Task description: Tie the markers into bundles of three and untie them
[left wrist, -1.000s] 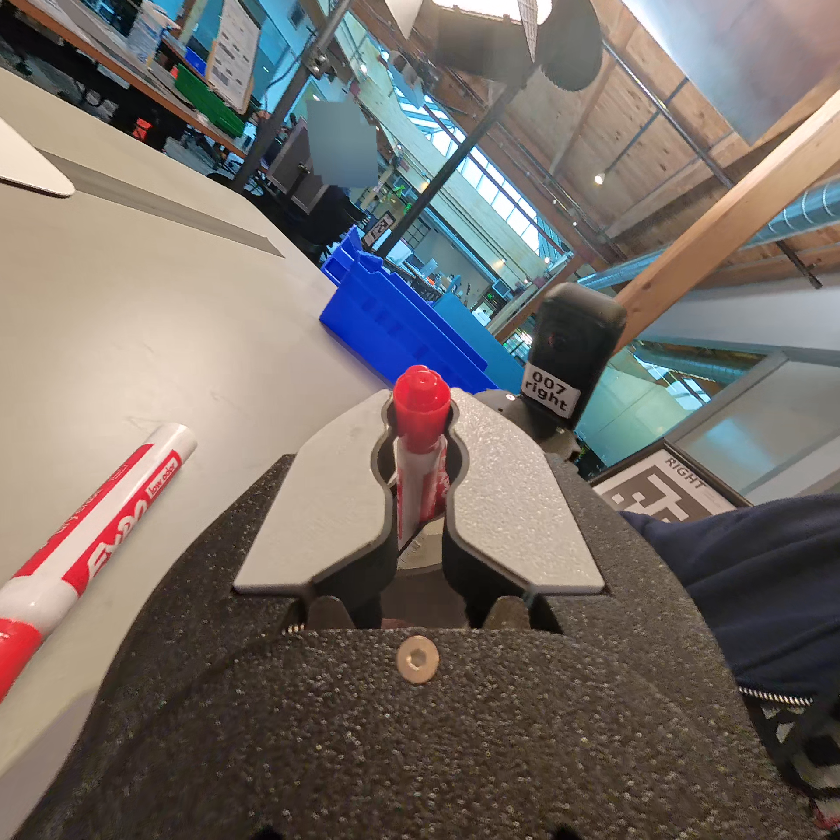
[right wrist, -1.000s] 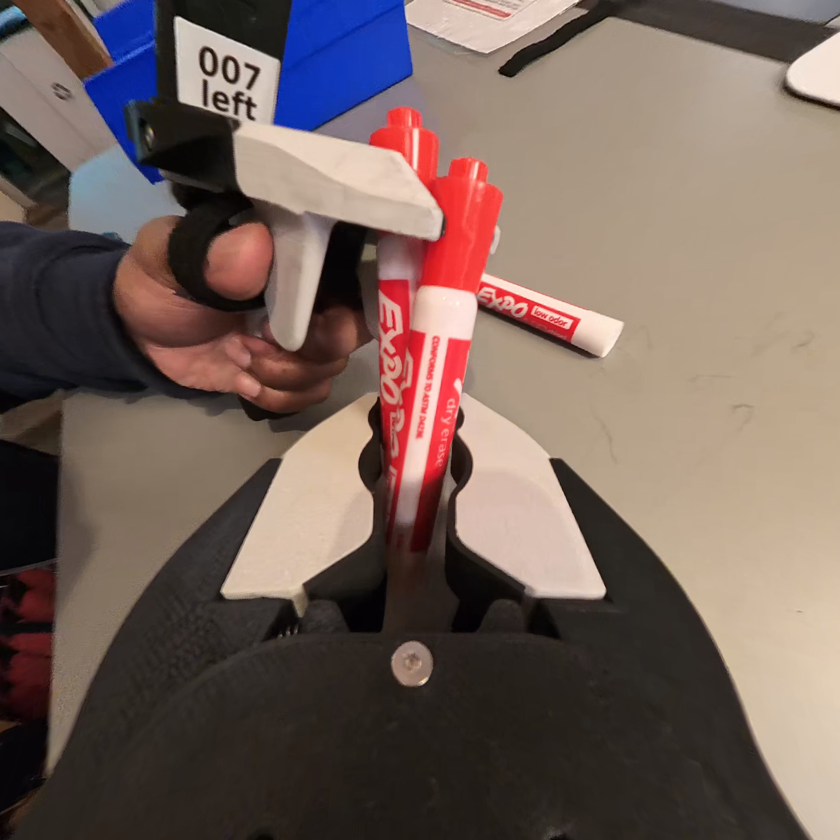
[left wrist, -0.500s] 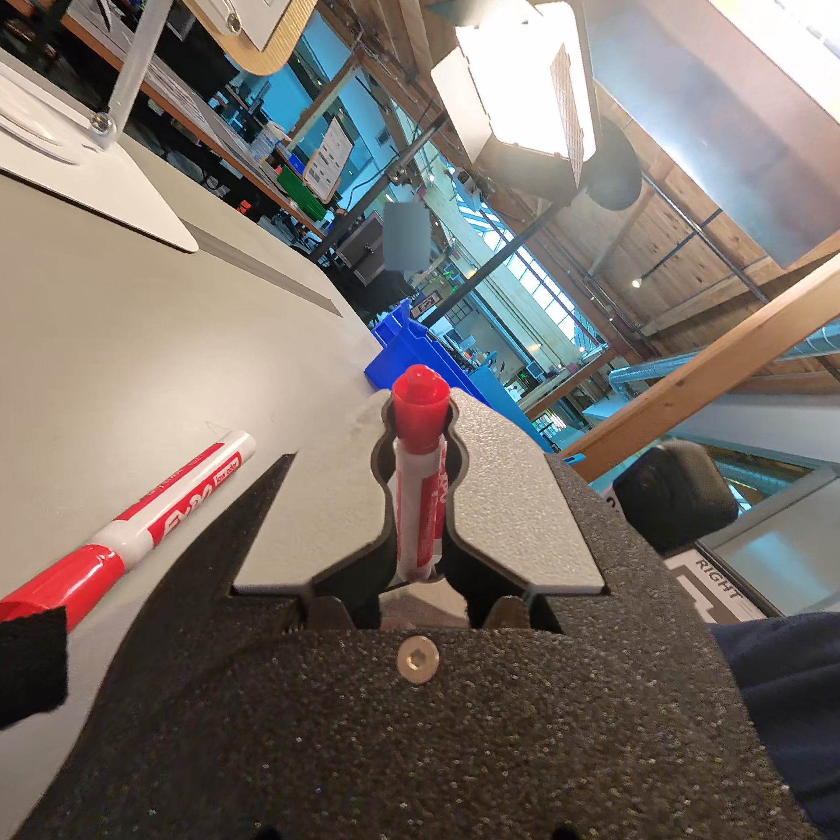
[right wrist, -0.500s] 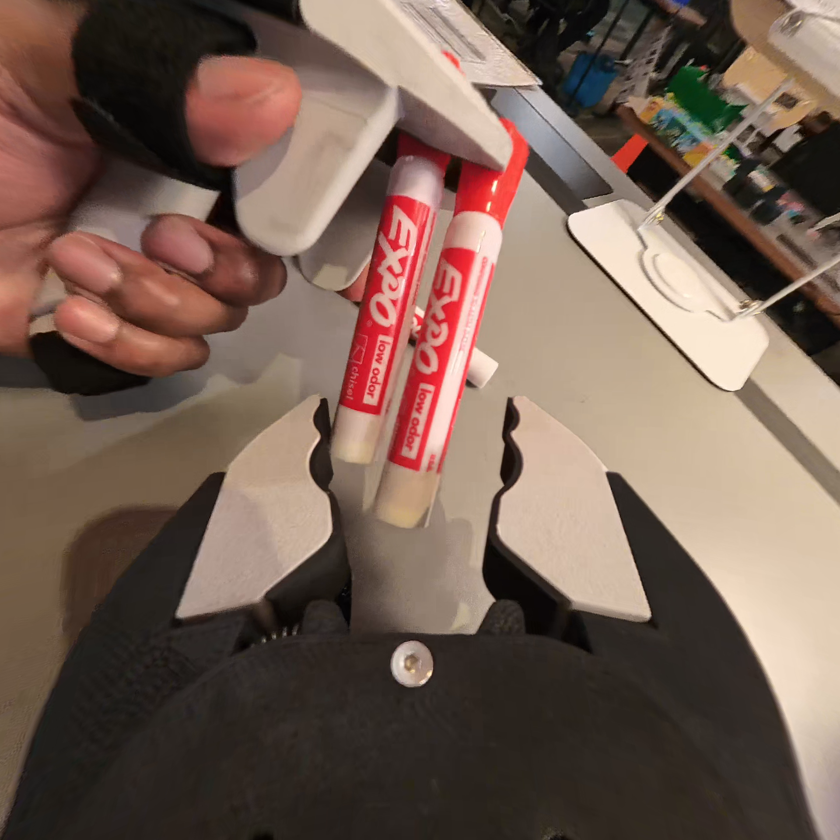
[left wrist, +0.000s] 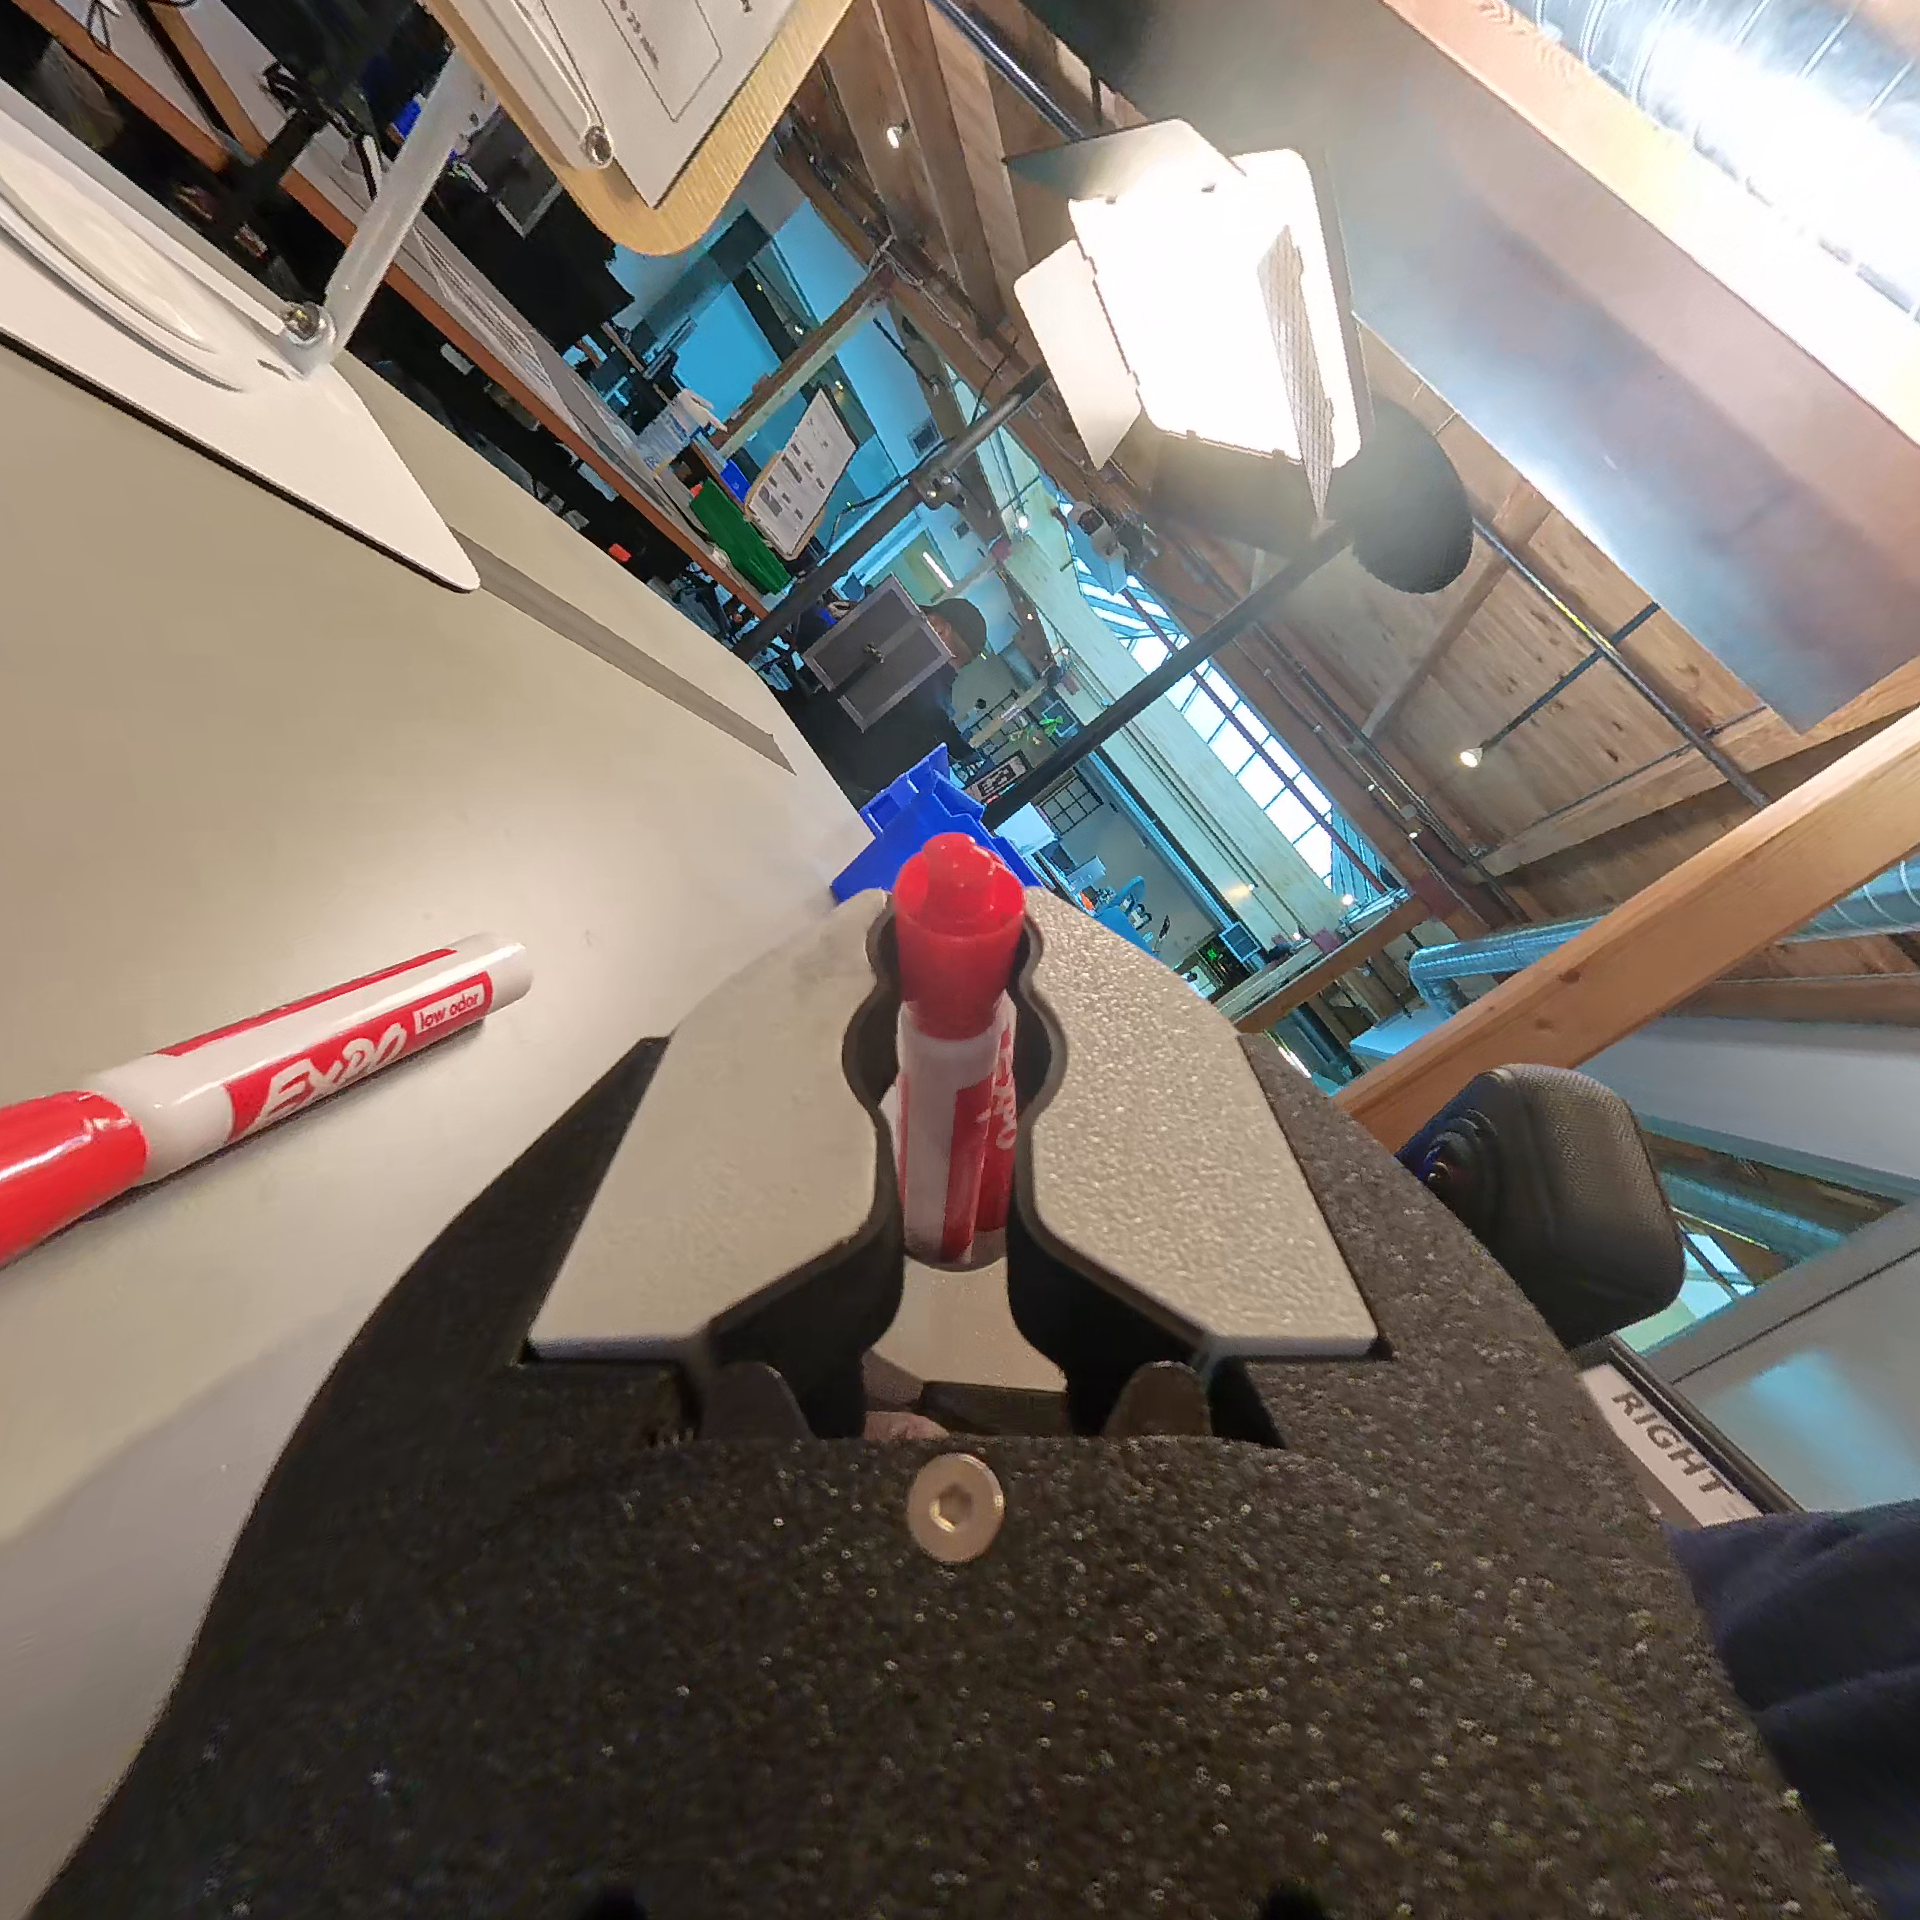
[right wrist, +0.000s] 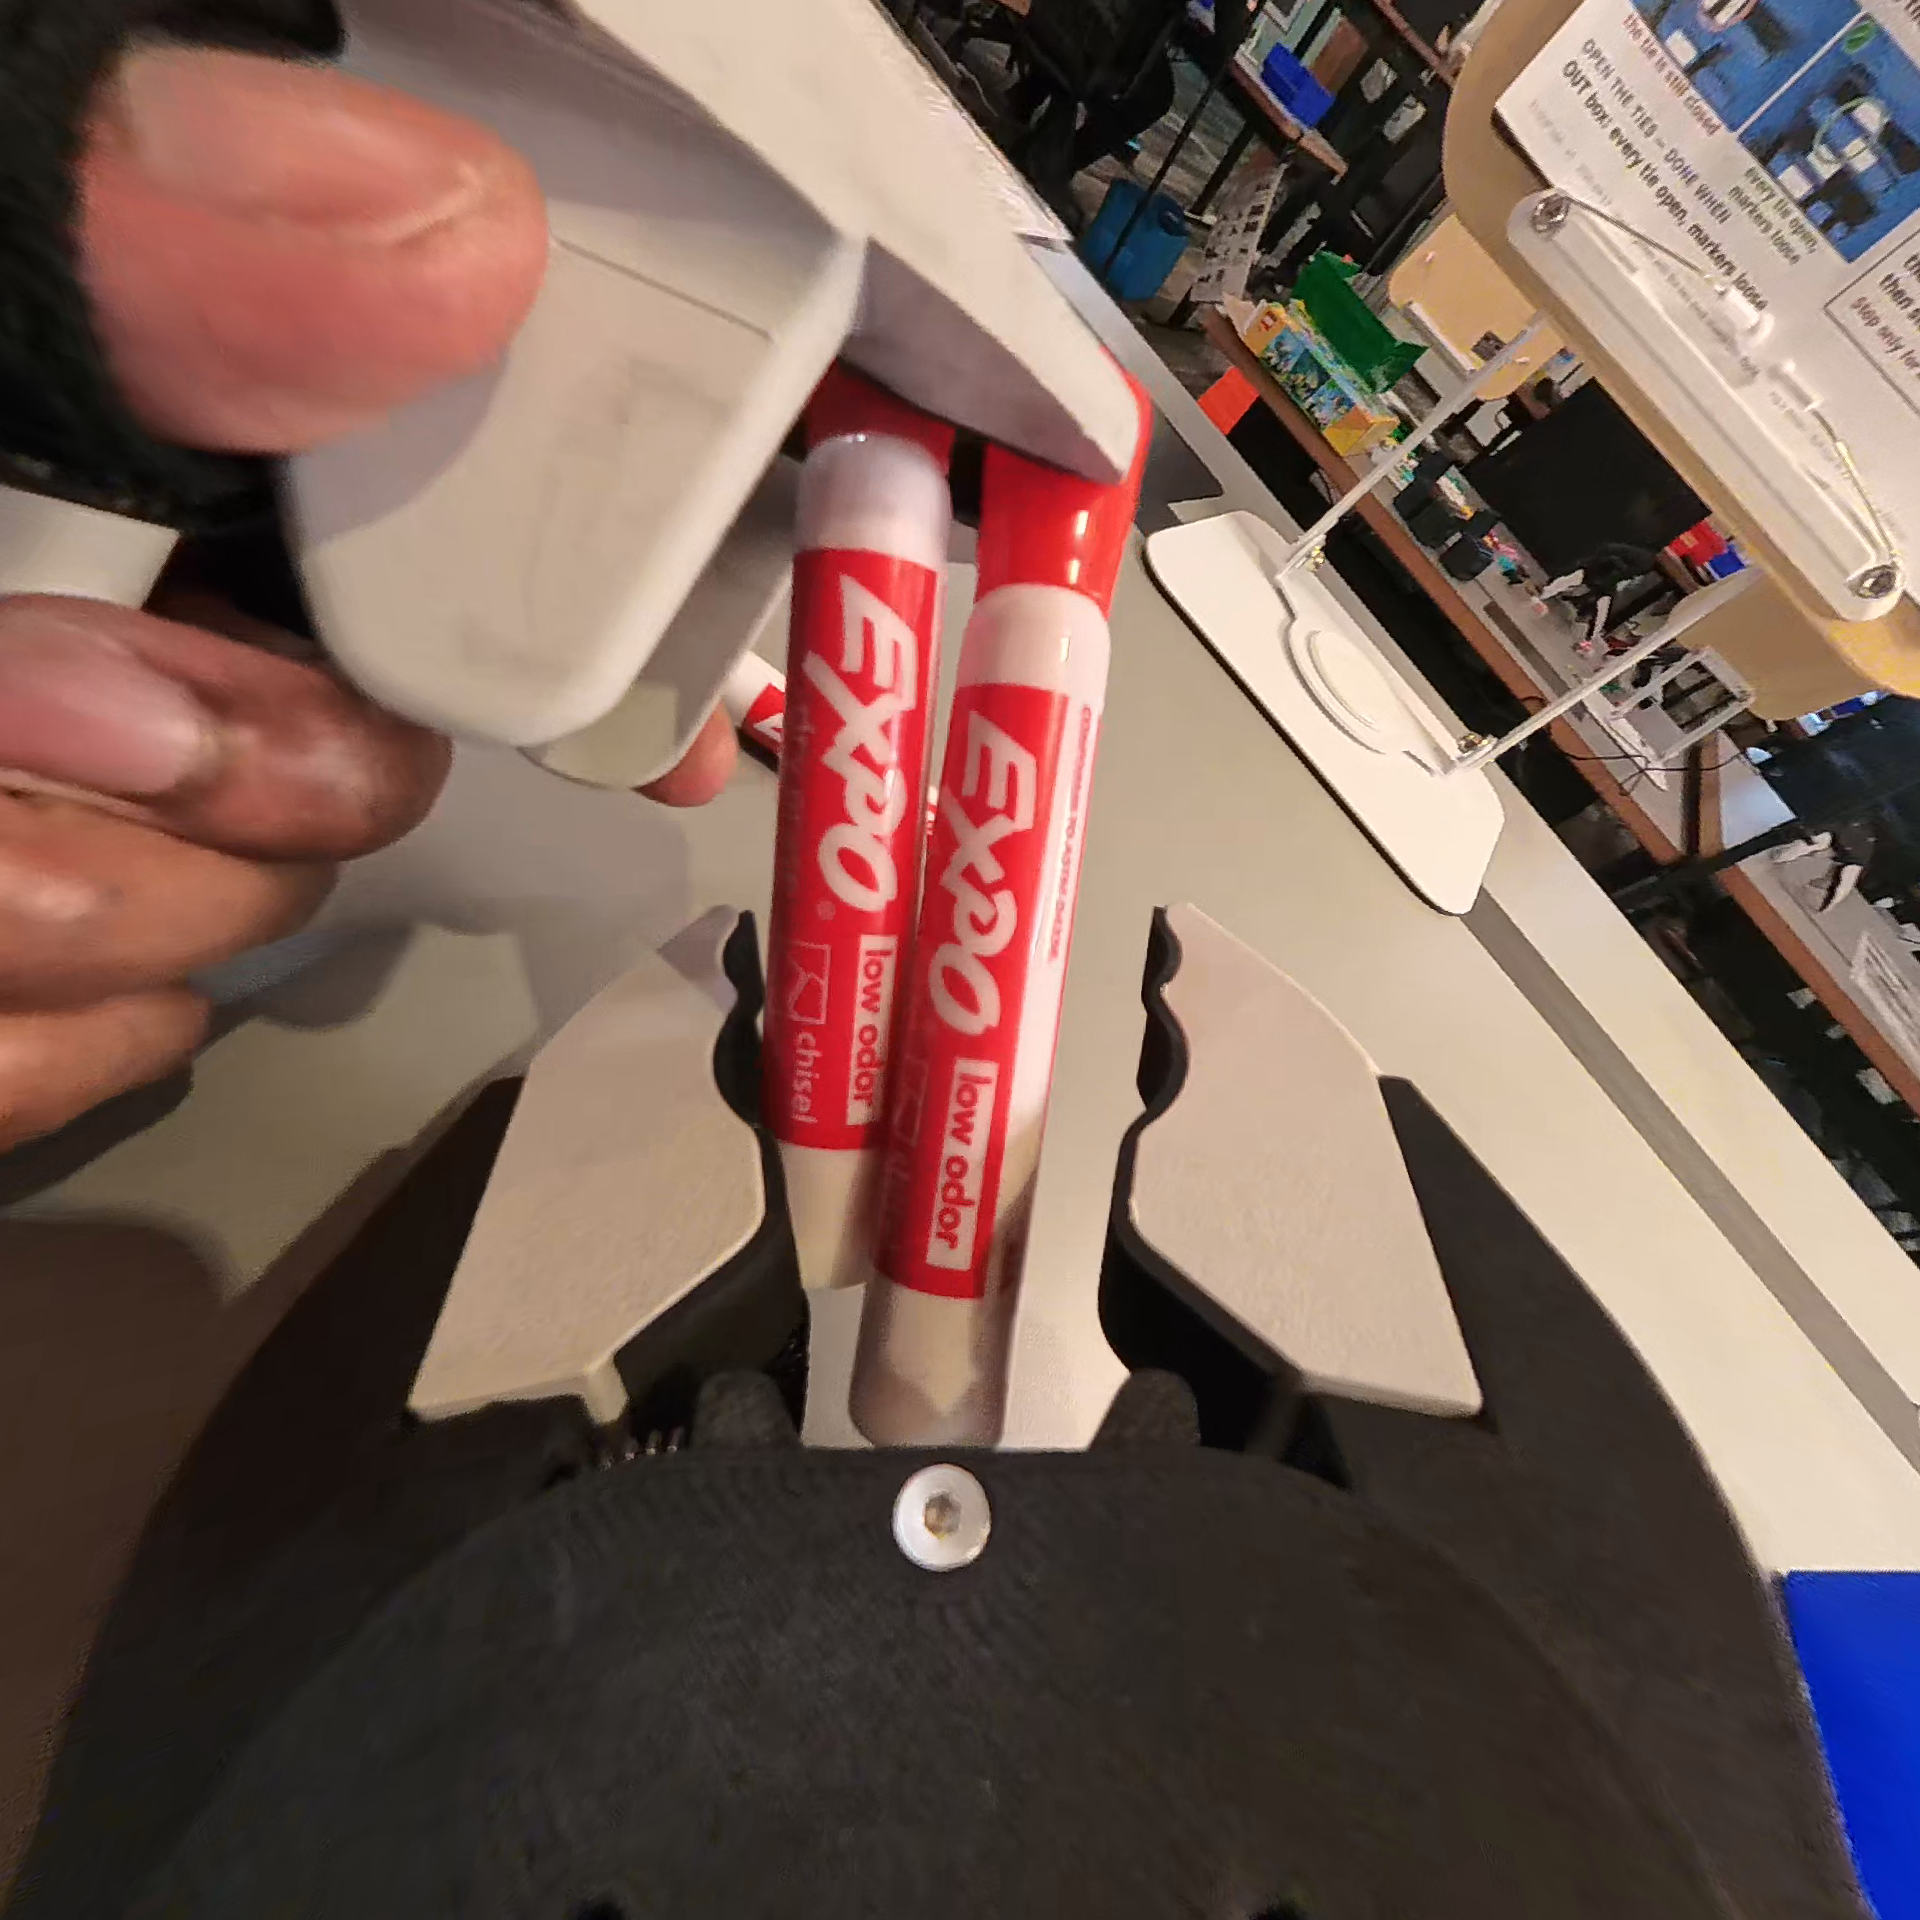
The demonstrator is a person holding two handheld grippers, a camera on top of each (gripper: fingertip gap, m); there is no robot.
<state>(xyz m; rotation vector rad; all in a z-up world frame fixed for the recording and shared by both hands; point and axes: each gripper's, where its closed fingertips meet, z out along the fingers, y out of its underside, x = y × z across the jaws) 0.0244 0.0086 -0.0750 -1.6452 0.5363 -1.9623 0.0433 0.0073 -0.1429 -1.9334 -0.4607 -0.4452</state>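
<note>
My left gripper (left wrist: 954, 935) is shut on two red-capped markers (left wrist: 951, 1101), gripping them at the caps. In the right wrist view the same left gripper (right wrist: 935, 343) holds both markers (right wrist: 847, 831) from above, side by side. Their white tail ends hang down between the fingers of my right gripper (right wrist: 951, 925). The right gripper is open, with a clear gap between its right pad and the markers. A third red marker (left wrist: 260, 1081) lies loose on the grey table (left wrist: 312, 779); a bit of it shows behind the hand in the right wrist view (right wrist: 753, 707).
A person's hand (right wrist: 208, 779) grips the left gripper's handle. A blue bin (left wrist: 914, 831) stands at the table's far edge. A white stand base (right wrist: 1340, 686) with thin metal rods carries a board above the table. A bright lamp panel (left wrist: 1195, 312) hangs overhead. About 7 cm separates my left fingertips from my right.
My right gripper was shut on the two markers a second ago; it has opened and let them go. The left gripper keeps them, and they have slid deeper between the open right fingers.
</note>
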